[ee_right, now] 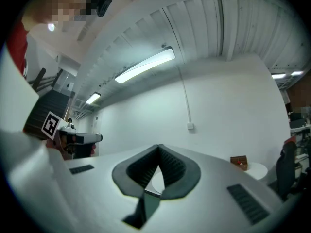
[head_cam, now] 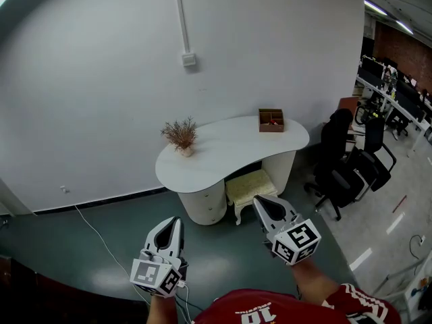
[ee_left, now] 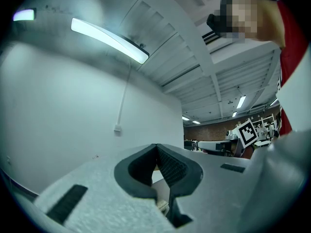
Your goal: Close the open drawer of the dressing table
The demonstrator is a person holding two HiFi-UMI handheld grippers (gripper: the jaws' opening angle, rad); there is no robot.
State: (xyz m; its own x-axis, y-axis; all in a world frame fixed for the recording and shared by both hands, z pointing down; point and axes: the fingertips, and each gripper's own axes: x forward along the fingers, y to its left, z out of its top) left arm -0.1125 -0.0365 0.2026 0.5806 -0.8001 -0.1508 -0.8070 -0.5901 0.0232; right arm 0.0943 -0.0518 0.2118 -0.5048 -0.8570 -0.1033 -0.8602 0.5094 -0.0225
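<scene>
The white desk (head_cam: 229, 144) is seen against the wall (head_cam: 101, 79), well apart from both grippers. Its drawers (head_cam: 206, 204) are placed under its left end; whether one is open cannot be told from this far. A stool (head_cam: 250, 186) is placed just beside them. A plant (head_cam: 180, 137) and a wooden box (head_cam: 271, 120) are set on top. The left gripper (head_cam: 177, 220) and the right gripper (head_cam: 258, 200) are held above the floor (head_cam: 101, 248), and the fingers (ee_left: 172, 166) of each are pressed together, with nothing between.
</scene>
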